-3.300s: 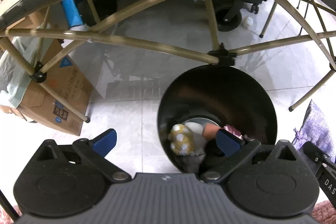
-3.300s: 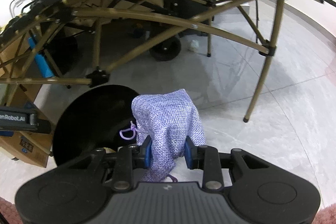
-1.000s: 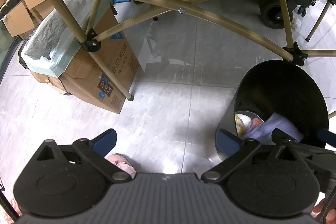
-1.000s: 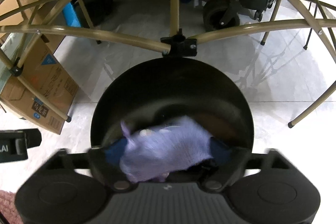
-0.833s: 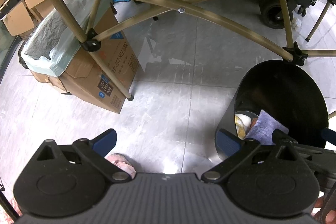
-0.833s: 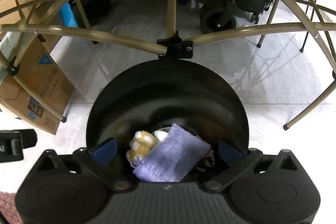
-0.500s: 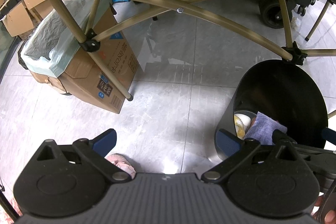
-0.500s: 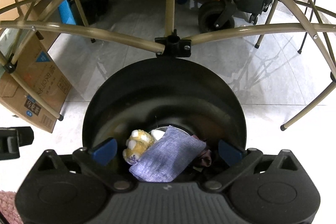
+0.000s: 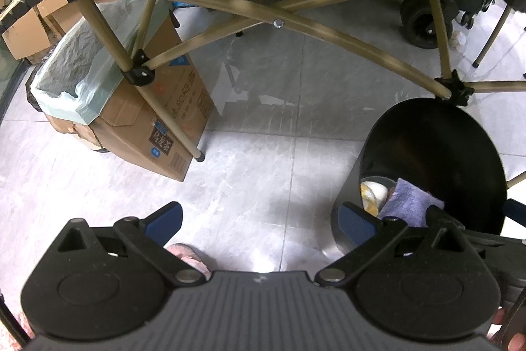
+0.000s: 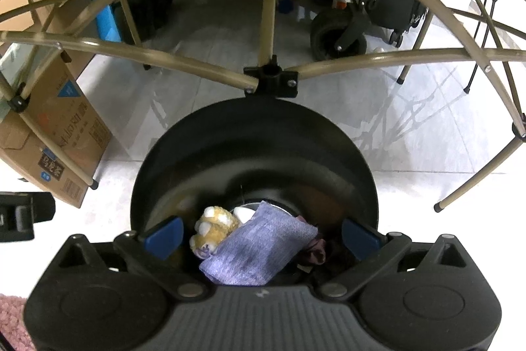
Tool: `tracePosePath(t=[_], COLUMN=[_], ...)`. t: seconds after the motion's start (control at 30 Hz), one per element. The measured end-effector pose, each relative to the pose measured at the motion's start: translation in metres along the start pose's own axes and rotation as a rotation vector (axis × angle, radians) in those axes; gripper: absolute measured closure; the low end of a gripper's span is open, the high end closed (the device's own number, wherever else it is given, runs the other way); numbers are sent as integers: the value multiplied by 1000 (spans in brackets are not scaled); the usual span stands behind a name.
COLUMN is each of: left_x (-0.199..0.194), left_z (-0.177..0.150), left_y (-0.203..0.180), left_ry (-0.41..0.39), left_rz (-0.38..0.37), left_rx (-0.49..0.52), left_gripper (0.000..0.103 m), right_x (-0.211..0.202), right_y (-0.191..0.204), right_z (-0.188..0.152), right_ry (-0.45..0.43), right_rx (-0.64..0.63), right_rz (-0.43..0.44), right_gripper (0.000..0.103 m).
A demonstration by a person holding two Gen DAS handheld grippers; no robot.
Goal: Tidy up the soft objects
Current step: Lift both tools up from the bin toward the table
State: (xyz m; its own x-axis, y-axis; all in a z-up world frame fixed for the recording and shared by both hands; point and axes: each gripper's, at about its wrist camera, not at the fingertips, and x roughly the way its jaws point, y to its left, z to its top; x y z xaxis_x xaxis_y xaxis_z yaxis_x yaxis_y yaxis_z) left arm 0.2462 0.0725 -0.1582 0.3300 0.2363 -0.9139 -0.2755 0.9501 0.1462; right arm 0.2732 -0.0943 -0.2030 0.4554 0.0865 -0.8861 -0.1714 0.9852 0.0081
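**Inside black bin: pouch down, both grippers empty**

Under the table frame (image 10: 269, 5), black bin (image 10: 253, 140) holds purple pouch (image 10: 259, 247) leaning on yellow plush (image 10: 212, 229). Right gripper (image 10: 261, 234) above the bin, jaws wide apart; left gripper (image 9: 259, 217) likewise spread, over floor.

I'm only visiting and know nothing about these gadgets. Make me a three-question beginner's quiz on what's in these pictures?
1. True or false: the right gripper is clamped on the purple pouch.
2. Which lies in the black bin beside the pouch? A) a yellow plush toy B) a glass bottle C) a shoe
3. Fill in: the left gripper, over the grey floor tiles, is ____ (open/shut).

Key
1. False: its jaws are spread wide and the pouch lies loose in the bin.
2. A
3. open, with nothing between its fingers.
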Motion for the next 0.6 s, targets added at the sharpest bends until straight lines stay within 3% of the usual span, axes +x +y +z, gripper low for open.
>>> tracePosePath(t=[0.6], left_x=[-50], left_z=[-13], left_y=[2], left_ry=[-165], left_rz=[-62], left_rx=[29], left_gripper=[0], right_x=[-53], right_y=[-23], right_z=[-10], right_ry=[-98], right_rx=[34], right_rz=[13], right_gripper=[0])
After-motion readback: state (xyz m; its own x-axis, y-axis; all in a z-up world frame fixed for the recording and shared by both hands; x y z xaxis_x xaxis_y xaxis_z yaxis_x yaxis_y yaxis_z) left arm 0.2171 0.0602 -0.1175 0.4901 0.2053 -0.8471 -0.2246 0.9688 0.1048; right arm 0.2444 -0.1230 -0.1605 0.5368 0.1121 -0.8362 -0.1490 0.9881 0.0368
